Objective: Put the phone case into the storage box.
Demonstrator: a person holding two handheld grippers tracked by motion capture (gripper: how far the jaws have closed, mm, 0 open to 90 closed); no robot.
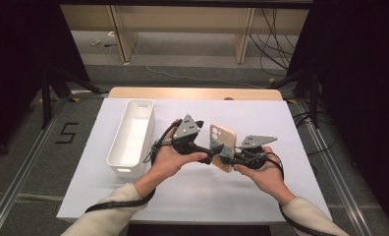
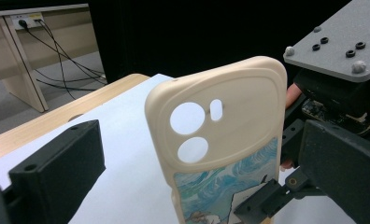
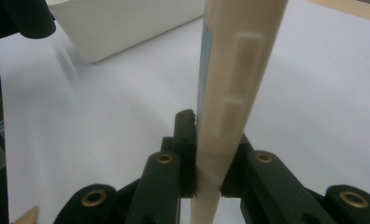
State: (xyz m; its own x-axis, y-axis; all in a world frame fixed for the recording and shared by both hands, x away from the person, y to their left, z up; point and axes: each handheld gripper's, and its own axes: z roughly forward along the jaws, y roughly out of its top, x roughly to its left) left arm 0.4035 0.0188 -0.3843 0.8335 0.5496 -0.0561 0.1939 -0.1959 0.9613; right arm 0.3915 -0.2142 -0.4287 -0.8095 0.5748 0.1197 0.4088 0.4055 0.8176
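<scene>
Cream phone case stands upright above the table, pinched edge-on by the right gripper; the left gripper gapes open around it, the white bin awaiting.

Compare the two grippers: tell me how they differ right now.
The right gripper is shut on the cream phone case, its pads pressing both faces; the left gripper has its jaws standing wide apart, either side of the case, touching nothing. In the high view the right gripper comes to the case from the right, the left gripper from the left. Both are black, hand-held, with a grey three-cornered plate on top.
</scene>
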